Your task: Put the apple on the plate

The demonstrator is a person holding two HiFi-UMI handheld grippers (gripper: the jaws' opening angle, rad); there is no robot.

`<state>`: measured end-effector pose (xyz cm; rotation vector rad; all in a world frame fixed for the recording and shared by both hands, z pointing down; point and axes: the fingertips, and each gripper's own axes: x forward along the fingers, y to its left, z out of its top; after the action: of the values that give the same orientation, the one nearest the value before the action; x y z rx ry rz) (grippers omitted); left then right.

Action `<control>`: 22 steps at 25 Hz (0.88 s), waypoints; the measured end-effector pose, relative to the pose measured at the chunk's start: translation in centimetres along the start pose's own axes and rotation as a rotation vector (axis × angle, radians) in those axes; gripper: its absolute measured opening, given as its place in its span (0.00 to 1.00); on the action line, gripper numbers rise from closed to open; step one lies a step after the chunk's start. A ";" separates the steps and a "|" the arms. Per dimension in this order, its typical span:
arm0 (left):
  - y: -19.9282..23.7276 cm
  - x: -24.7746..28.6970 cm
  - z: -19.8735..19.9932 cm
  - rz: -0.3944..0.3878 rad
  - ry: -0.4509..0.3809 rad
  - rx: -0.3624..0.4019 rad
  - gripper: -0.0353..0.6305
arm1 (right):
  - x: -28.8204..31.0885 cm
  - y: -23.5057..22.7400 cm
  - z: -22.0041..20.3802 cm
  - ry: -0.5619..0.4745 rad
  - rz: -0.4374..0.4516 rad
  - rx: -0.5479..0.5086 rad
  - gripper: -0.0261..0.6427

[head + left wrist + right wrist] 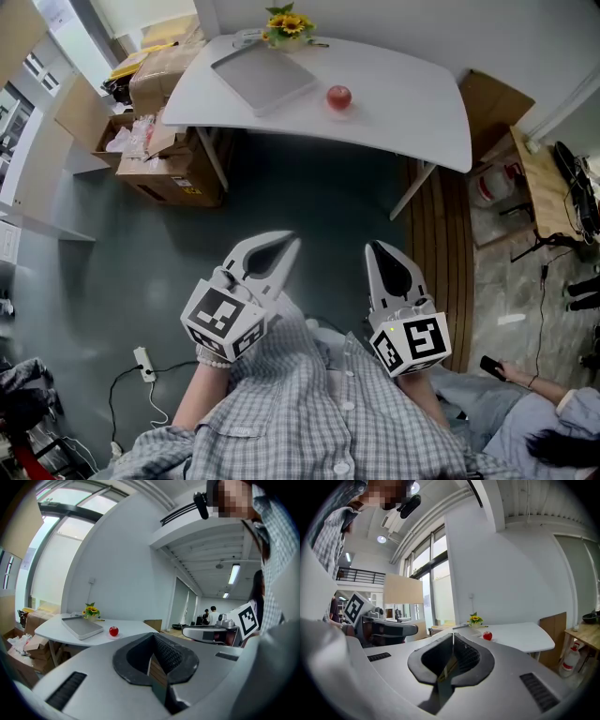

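Note:
A red apple (339, 96) stands on the white table (412, 108) far ahead, right of a flat grey rectangular plate (265, 77). The left gripper view shows the apple (114, 631) beside the plate (82, 627); the right gripper view has the apple (487, 636) small in the distance. My left gripper (286, 244) and right gripper (375, 249) are held close to my chest over the floor, well short of the table. The left gripper (152, 637) and the right gripper (453, 634) both have their jaws together with nothing between them.
A pot of sunflowers (289, 23) stands at the table's far edge. Cardboard boxes (164, 141) crowd the floor by the table's left end. A power strip (143, 364) lies at lower left. A seated person (544, 422) is at lower right.

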<state>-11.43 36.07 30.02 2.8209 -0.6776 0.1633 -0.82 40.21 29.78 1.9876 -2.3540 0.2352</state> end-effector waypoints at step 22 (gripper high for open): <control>4.7 7.3 1.8 -0.128 0.031 -0.005 0.07 | 5.7 -4.7 0.0 0.024 -0.115 0.037 0.08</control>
<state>-7.04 28.42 30.45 2.8400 -0.4886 0.1819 2.83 33.87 30.94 2.1165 -2.2278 0.2975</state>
